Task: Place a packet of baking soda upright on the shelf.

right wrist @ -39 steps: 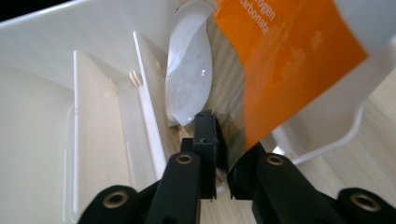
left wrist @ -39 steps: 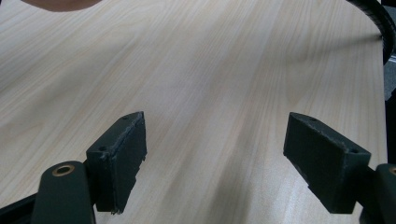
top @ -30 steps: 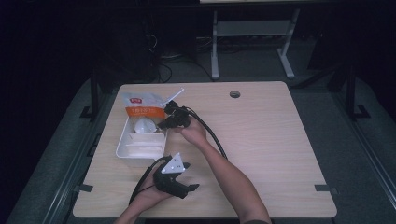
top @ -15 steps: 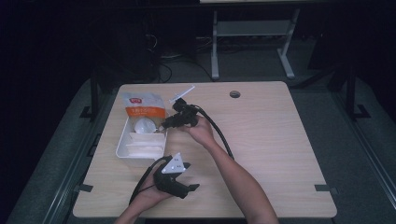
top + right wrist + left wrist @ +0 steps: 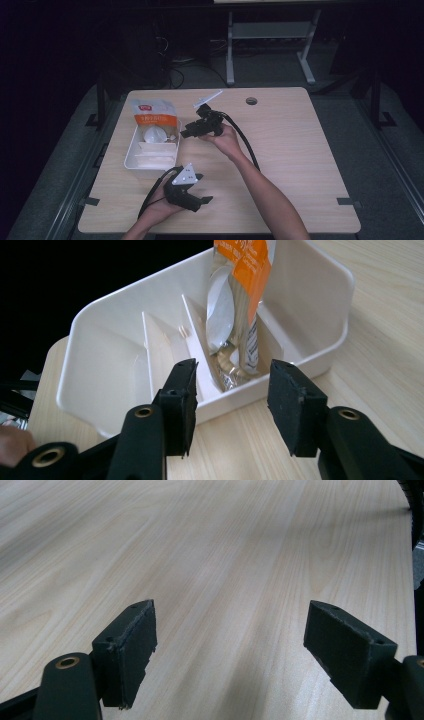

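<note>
Over table from above: your right gripper (image 5: 186, 133) beside tray (image 5: 131, 156), bag (image 5: 152, 119) leaning in its far end; left gripper (image 5: 200, 187) near front edge. Left gripper view: jaws wide, empty. Right gripper view: jaws just opening, nothing between, facing tray (image 5: 320, 300) and bag (image 5: 245, 270).

Light: I see the table (image 5: 300, 165) lit from above; the room around it near black
Shadows: soft, short, under the arms
Glare: pale sheen on the tray (image 5: 320, 305) wall
Focus: my right gripper's (image 5: 232, 405) jaws sharp; high view soft, grainy
</note>
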The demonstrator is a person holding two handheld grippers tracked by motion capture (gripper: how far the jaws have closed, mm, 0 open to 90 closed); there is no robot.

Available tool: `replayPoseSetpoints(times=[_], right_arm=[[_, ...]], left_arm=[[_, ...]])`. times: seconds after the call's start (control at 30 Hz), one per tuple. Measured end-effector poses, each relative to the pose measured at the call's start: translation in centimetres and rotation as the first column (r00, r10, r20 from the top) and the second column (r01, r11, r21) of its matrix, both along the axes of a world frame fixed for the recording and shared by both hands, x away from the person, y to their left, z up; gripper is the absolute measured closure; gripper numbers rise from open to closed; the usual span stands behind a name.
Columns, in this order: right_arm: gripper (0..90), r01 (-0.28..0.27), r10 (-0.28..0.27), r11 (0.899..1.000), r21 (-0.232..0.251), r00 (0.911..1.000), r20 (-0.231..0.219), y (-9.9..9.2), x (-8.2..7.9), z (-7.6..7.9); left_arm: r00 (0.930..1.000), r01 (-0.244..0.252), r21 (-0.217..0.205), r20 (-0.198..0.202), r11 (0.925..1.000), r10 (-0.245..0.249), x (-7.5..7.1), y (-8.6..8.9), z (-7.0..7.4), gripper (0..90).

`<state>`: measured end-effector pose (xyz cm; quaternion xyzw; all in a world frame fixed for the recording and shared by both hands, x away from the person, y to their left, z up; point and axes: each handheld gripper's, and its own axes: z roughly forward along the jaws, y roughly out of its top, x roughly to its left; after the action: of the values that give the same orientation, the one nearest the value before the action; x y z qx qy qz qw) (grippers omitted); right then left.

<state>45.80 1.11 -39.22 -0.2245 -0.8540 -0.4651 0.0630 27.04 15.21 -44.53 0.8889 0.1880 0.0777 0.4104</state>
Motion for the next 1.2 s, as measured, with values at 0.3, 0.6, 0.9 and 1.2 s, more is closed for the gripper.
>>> replayPoseSetpoints(times=[0.3, 0.6, 0.9, 1.2], right_arm=[[50.9, 0.004, -0.004, 1.000, -0.007, 1.0000, 0.000, -2.2, -0.8, 0.6], [49.1, 0.026, -0.026, 1.000, -0.001, 0.9996, 0.006, -4.9, -1.7, 1.0], [47.7, 0.050, -0.050, 0.999, 0.001, 0.9988, 0.004, -7.4, -2.8, 1.1], [46.2, 0.075, -0.075, 0.997, -0.003, 0.9972, 0.005, -9.9, -4.0, 0.7]], left_arm=[[1.0000, -0.002, 0.002, -0.002, 1.0000, 0.002, 0.0, 0.0, 0.0, 20.8], [1.0000, -0.002, 0.003, -0.003, 1.0000, 0.002, 0.0, -0.1, 0.0, 20.8], [1.0000, -0.001, 0.002, -0.004, 1.0000, 0.001, 0.0, -0.1, 0.0, 20.4], [1.0000, 0.000, 0.003, -0.008, 1.0000, 0.000, 0.0, -0.2, -0.1, 20.4]])
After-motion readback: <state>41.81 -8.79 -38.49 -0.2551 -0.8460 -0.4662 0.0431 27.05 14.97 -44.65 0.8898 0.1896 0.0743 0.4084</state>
